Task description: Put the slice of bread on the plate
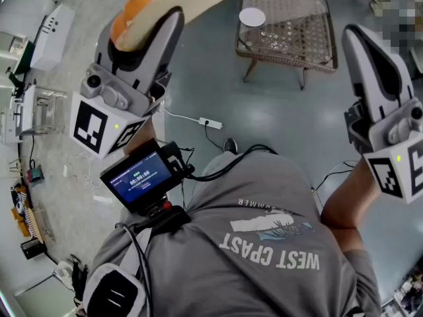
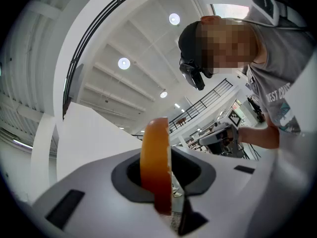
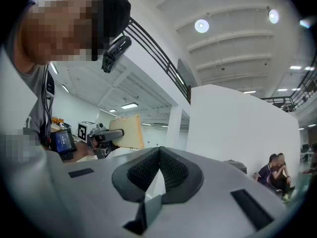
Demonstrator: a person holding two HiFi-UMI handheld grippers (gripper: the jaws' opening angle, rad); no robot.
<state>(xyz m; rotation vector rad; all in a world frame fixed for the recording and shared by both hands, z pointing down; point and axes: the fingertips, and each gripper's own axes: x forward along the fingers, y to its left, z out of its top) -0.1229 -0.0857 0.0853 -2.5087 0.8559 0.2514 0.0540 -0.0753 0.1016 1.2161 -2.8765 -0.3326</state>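
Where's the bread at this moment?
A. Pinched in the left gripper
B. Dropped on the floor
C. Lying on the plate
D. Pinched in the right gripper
A: the left gripper view shows the bread standing on edge, clamped in the left gripper. In the head view the plate sits bare on the table ahead.

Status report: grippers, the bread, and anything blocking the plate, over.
Left gripper shut on slice of bread, held up. Right gripper shut, empty. Plate bare on wicker table ahead; nothing seen in the way.
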